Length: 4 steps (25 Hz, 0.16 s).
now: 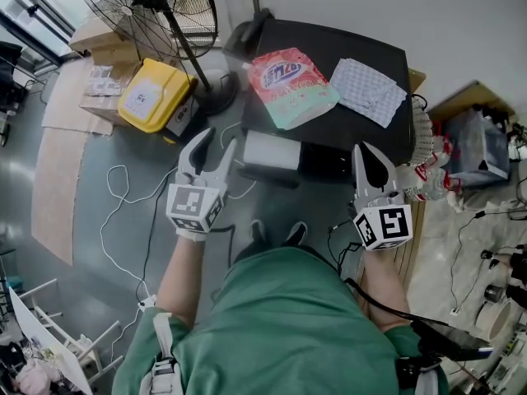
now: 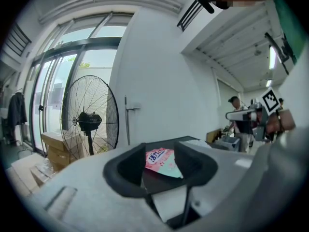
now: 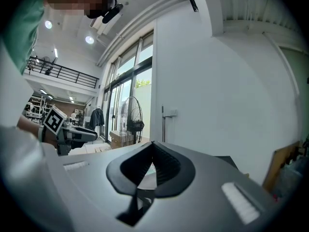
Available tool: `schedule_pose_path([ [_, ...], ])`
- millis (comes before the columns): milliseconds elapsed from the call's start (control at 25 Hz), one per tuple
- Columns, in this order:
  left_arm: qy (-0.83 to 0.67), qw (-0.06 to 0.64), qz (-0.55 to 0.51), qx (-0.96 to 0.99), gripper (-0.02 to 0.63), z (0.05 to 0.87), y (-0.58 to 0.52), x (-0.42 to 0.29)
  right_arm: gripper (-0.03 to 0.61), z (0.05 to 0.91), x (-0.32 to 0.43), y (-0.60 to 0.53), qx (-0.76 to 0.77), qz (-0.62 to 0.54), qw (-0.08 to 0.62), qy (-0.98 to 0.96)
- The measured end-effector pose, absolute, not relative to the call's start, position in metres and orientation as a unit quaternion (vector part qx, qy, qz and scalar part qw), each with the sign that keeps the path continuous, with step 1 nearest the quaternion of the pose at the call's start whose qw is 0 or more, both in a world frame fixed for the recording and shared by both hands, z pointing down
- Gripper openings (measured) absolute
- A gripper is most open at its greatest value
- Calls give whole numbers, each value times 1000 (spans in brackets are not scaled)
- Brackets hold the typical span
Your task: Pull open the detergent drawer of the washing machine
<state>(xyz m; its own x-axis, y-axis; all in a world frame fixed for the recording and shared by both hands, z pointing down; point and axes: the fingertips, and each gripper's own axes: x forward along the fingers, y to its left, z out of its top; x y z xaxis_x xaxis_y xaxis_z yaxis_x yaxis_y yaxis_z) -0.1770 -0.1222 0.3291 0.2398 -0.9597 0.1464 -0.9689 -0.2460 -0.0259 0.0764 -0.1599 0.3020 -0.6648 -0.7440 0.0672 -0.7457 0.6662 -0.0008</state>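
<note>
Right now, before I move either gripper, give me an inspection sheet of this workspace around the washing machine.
Surface: washing machine top, black and flat, partly covered.
Job's things: white detergent drawer juts from the machine's front and looks pulled out; neither gripper touches it.
Clutter: pink-and-teal detergent bag and patterned white sheet lie on the top.
Grippers: left gripper has its jaws apart, empty, just left of the drawer; right gripper has its jaws together, empty.
Cables: white cable and black cables lie loose on the floor.
Surroundings: standing fan, yellow container and cardboard boxes to the left.
</note>
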Motion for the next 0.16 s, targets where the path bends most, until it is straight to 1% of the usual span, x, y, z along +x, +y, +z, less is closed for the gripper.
schedule_pose_path([
  [160, -612, 36, 67, 787, 181, 331, -121, -179, -3, 302, 75, -158, 406, 7, 30, -914],
])
